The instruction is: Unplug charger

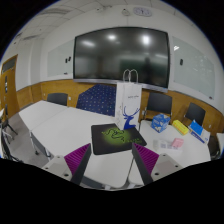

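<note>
My gripper [110, 166] is open and empty, held above the near end of a long white table [55, 125]. Its magenta pads [77, 156] show at either side, wide apart. Just beyond the fingers a black mat with a green logo [116, 135] lies on the table. A tall white paper bag [127, 103] stands behind the mat. I cannot make out a charger or a plug from here. Small light items [168, 143] lie on the table to the right of the mat, too small to identify.
A large dark screen [122, 55] hangs on the far wall. Dark chairs [158, 102] stand around the table. A blue box [160, 122], a yellow item [180, 127] and another blue item [198, 130] sit at the table's right side.
</note>
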